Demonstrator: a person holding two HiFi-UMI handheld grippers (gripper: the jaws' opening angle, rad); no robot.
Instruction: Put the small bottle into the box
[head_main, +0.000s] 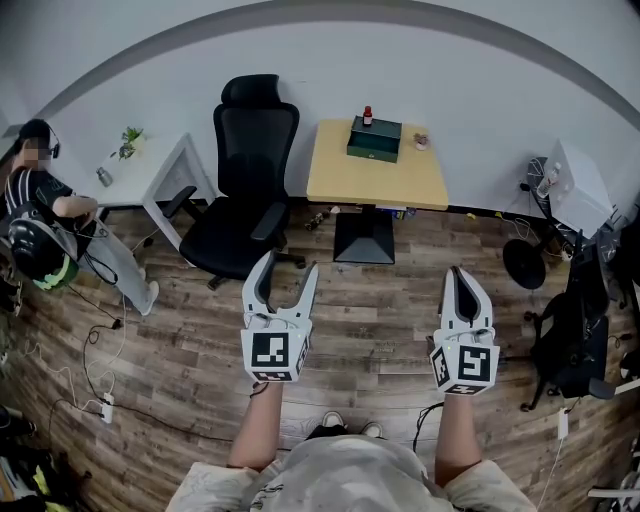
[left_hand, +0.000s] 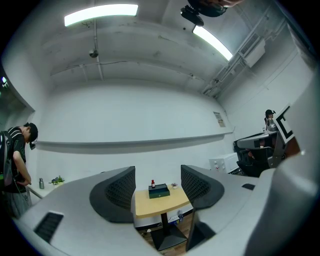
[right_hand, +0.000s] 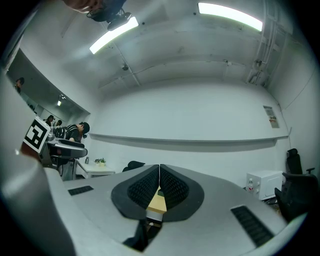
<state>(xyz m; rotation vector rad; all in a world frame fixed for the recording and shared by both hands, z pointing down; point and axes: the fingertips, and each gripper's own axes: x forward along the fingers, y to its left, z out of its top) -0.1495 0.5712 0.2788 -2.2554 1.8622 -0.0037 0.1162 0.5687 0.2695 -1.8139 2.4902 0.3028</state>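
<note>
The small bottle (head_main: 367, 116) stands upright at the far edge of the box (head_main: 375, 140) on the desk (head_main: 330, 180), well ahead. The left gripper (head_main: 289, 266) has its fingers spread, framing the bottle. The right gripper (head_main: 460, 276) has its fingers pressed together.

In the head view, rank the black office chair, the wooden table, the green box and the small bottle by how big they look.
1. black office chair and wooden table: too alike to rank.
2. green box.
3. small bottle, the smallest.
</note>
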